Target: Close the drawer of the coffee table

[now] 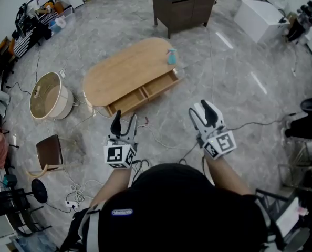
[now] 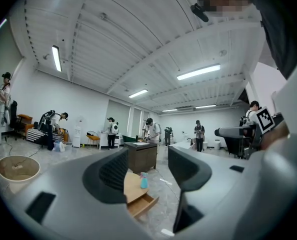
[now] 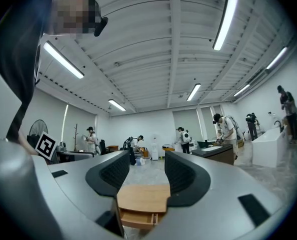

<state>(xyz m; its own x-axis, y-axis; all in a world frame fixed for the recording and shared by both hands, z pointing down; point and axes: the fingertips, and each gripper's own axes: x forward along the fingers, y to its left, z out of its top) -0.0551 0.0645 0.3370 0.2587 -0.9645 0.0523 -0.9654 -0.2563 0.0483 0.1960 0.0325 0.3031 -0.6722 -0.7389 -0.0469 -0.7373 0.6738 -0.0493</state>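
An oval wooden coffee table (image 1: 127, 67) stands on the grey floor ahead of me, its drawer (image 1: 145, 93) pulled out along the near side. A small blue bottle (image 1: 171, 56) stands on the table's right end. My left gripper (image 1: 123, 124) and right gripper (image 1: 204, 113) hover side by side, a good way short of the drawer, both open and empty. In the left gripper view the table (image 2: 132, 186) and open drawer (image 2: 142, 204) show between the jaws of the left gripper (image 2: 147, 171). The right gripper (image 3: 146, 176) frames the table (image 3: 142, 196) and drawer (image 3: 137, 218).
A dark cabinet (image 1: 183, 7) stands beyond the table, a white block (image 1: 260, 19) at far right. A round drum-like basket (image 1: 50, 95) and a brown stool (image 1: 49, 152) sit to the left. Cables (image 1: 161, 138) trail over the floor between me and the table. Several people stand far off.
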